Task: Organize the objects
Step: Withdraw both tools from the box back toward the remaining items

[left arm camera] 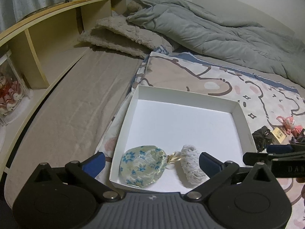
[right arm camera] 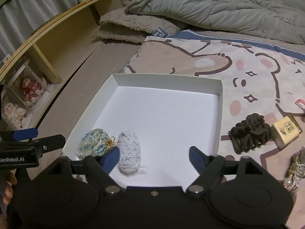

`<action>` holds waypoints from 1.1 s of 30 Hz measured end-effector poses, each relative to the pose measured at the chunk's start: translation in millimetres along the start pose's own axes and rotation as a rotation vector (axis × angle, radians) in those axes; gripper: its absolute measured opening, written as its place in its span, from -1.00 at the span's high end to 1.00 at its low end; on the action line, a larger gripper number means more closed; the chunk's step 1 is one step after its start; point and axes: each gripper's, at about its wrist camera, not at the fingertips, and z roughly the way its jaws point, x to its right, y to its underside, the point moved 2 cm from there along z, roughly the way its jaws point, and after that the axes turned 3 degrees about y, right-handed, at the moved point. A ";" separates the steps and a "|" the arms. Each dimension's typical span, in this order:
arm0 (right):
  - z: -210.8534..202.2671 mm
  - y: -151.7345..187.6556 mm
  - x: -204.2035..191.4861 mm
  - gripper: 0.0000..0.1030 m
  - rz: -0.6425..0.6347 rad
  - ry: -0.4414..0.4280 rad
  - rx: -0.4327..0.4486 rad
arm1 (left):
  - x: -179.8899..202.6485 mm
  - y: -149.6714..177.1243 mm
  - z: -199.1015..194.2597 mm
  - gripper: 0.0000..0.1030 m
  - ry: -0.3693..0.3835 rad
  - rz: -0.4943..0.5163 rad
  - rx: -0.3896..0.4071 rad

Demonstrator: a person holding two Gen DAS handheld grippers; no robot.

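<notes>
A shallow white box (left arm camera: 187, 95) (right arm camera: 220, 114) lies on the bed. In its near left corner sit a blue-flowered fabric pouch (left arm camera: 142, 165) (right arm camera: 93, 143) and a white fluffy scrunchie (left arm camera: 191, 164) (right arm camera: 128, 151). My left gripper (left arm camera: 152, 163) is open, its jaws either side of the pouch and scrunchie, holding nothing. My right gripper (right arm camera: 154, 157) is open and empty over the box's near edge, the scrunchie by its left finger. To the right of the box lie a dark hair claw (right arm camera: 247, 135) (left arm camera: 262, 137), a cream tile (right arm camera: 286, 131) and a pink charm (left arm camera: 288, 124).
A cartoon-print sheet (right arm camera: 238, 66) covers the bed. A grey duvet (left arm camera: 209, 28) and a plush blanket (left arm camera: 125, 36) lie at the far side. A wooden headboard shelf (left arm camera: 47, 43) with boxed dolls (right arm camera: 31, 89) runs along the left. A beaded item (right arm camera: 295, 169) lies at the right edge.
</notes>
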 end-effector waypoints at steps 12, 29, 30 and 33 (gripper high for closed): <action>-23.6 5.9 14.6 -0.99 -0.054 0.038 0.024 | 23.3 -1.1 -7.4 -1.00 -0.004 0.011 -0.003; -61.8 -6.8 76.0 -0.99 -0.023 0.136 0.075 | 78.1 -16.2 -11.4 -1.00 0.039 0.053 0.011; -63.6 -7.3 81.0 -0.99 -0.020 0.144 0.078 | 82.7 -17.2 -11.3 -1.00 0.041 0.056 0.014; -68.9 -7.1 94.4 -0.99 -0.010 0.160 0.086 | 95.2 -20.3 -9.0 -1.00 0.049 0.055 0.015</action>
